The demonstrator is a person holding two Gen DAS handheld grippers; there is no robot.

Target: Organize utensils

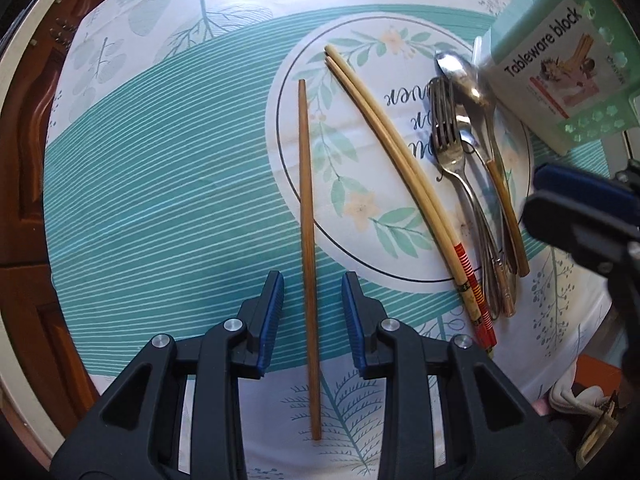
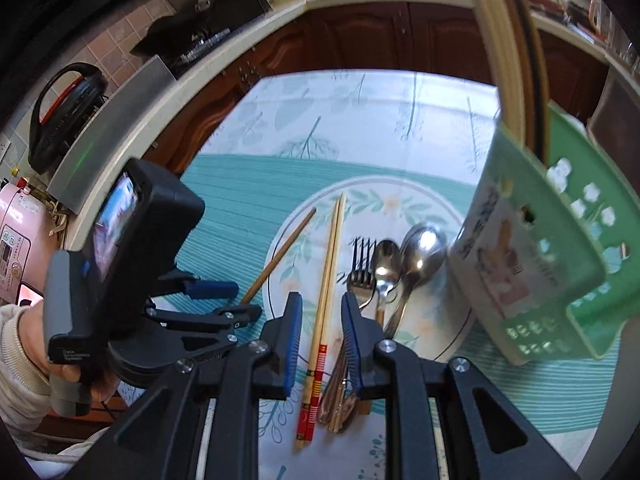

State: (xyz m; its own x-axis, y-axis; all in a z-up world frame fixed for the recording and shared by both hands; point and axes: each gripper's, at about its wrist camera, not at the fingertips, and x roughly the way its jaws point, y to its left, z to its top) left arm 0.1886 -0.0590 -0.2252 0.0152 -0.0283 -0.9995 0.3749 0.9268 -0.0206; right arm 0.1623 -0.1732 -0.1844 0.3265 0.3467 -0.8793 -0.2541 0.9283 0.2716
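The sorting is partly done, judging by the green tableware holder [image 2: 560, 264] at the right edge of the table: several chopsticks [image 2: 508, 40] already stand upright in it, pale ones and darker ones side by side, though their exact count is hard to read because they are blurred and close to the lens. Most of the work is left. On the leaf-patterned tablecloth [image 1: 160, 200] a single brown chopstick [image 1: 308, 240] lies by itself, apart from the rest, and the left gripper [image 1: 313, 300] hangs straight above it with its blue-padded jaws parted, one on either side of the stick and neither pad touching it. To the right lie a pale pair of chopsticks with red-banded ends [image 2: 326, 300], and the right gripper [image 2: 320, 328] hovers over them in the same way, jaws apart and straddling the pair without a grip. Beside those, bunched together just in front of the holder, are a fork [image 2: 362, 276], a small spoon [image 2: 386, 268], a larger spoon [image 2: 424, 248] and another brown chopstick [image 1: 506, 216] partly under the metal handles. Neither gripper carries anything, so every item on the cloth has yet to go into the holder.
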